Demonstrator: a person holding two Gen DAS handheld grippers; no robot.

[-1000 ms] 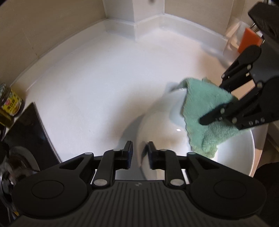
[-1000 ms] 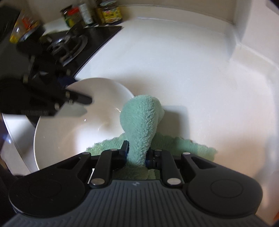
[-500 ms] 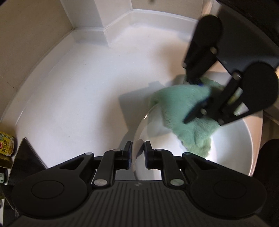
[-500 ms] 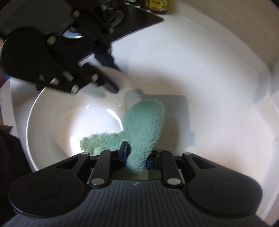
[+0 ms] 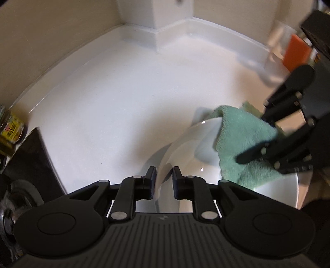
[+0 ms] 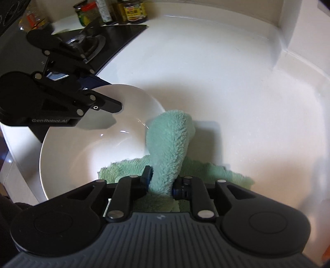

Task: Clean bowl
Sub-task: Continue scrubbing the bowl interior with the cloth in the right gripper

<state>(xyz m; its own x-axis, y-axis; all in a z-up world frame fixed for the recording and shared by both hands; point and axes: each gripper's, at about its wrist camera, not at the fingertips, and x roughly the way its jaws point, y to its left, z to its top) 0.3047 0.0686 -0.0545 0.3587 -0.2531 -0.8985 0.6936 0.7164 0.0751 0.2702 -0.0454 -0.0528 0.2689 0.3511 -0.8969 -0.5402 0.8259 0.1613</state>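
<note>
A white bowl sits on the white counter, and my left gripper is shut on its near rim. The bowl also shows in the right wrist view, with the left gripper clamped on its far-left rim. My right gripper is shut on a green cloth, whose fold drapes over the bowl's right rim while its loose end lies inside the bowl. In the left wrist view the cloth hangs over the far rim under the right gripper.
A black gas hob lies at the counter's left, with several jars behind it. One jar shows at the left. An orange object in a clear holder stands at the back right. A wall corner bounds the counter.
The right gripper has pulled the cloth back from the bowl's inside to its far right rim. The left gripper stays clamped on the rim, and its view has swung back left.
</note>
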